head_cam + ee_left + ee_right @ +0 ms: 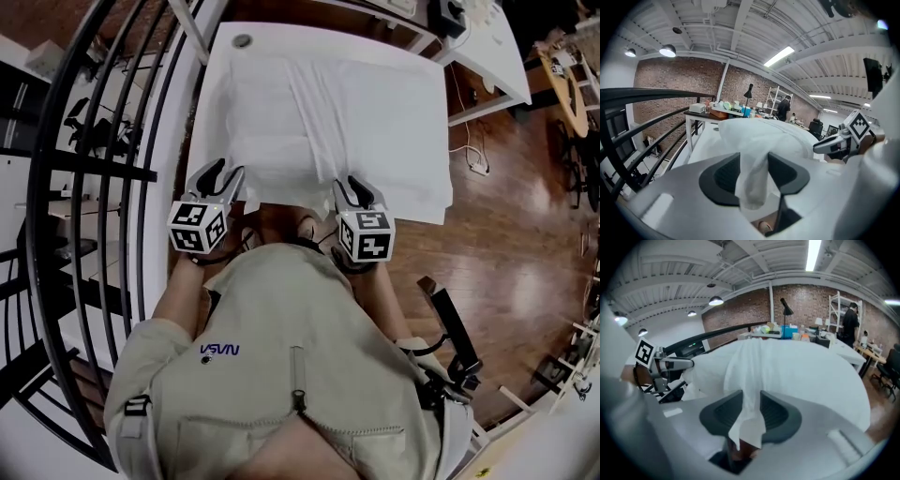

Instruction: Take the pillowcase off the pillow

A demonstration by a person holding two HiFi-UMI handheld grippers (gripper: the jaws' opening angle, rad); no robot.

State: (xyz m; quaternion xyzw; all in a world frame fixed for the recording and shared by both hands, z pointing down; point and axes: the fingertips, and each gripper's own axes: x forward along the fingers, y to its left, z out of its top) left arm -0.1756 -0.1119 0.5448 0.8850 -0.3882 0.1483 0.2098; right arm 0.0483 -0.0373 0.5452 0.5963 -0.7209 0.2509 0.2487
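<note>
A white pillow in its white pillowcase (347, 122) lies flat on a white table (223, 66). Both grippers sit at the pillowcase's near edge. My left gripper (225, 173) is at the near left corner, and a hanging fold of the pillowcase (752, 183) passes between its parted jaws (753, 171). My right gripper (354, 187) is at the near edge right of centre. A strip of the same cloth (749, 380) runs loosely down through its gap (751, 411). On neither gripper do the pads look pressed on the cloth. Each gripper shows in the other's view (839, 143) (665, 366).
A black curved railing (103, 141) runs close along the table's left side. Wooden floor (525, 216) lies to the right, with a cable on it. Another white table (492, 47) stands at the back right. A black stand (455, 342) is near my right side.
</note>
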